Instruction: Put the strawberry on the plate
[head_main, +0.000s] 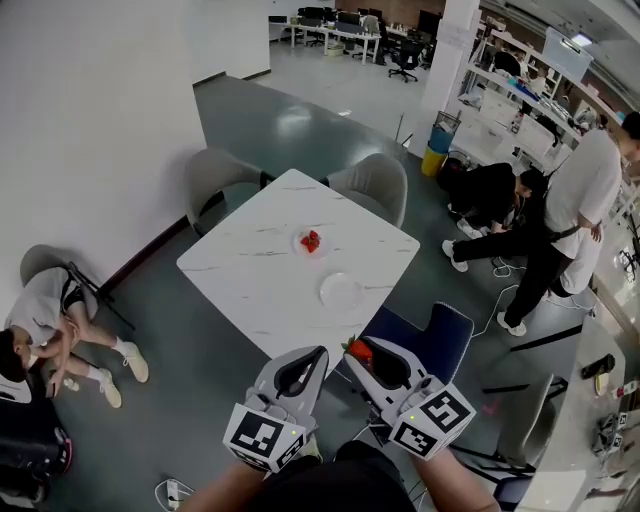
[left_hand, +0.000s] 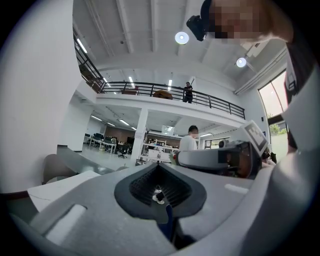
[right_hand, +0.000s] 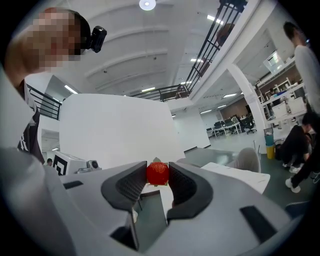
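Gripping the strawberry (right_hand: 158, 173) between its tips, leafy end pointing forward, the right gripper (head_main: 358, 352) hovers; left gripper (left_hand: 159, 166) closed, empty.

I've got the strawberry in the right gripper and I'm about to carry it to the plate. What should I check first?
1. Strawberry clamped between the right gripper jaws: ok.
2. Empty plate has nothing on it: ok.
3. Other plate is free: not ok, a second strawberry lies on it.
4. Left gripper shut, empty, beside the path: ok.
5. Right gripper above the empty plate: not ok, it hangs short of the table.
6. Grip firm enough for the carry: cannot tell.
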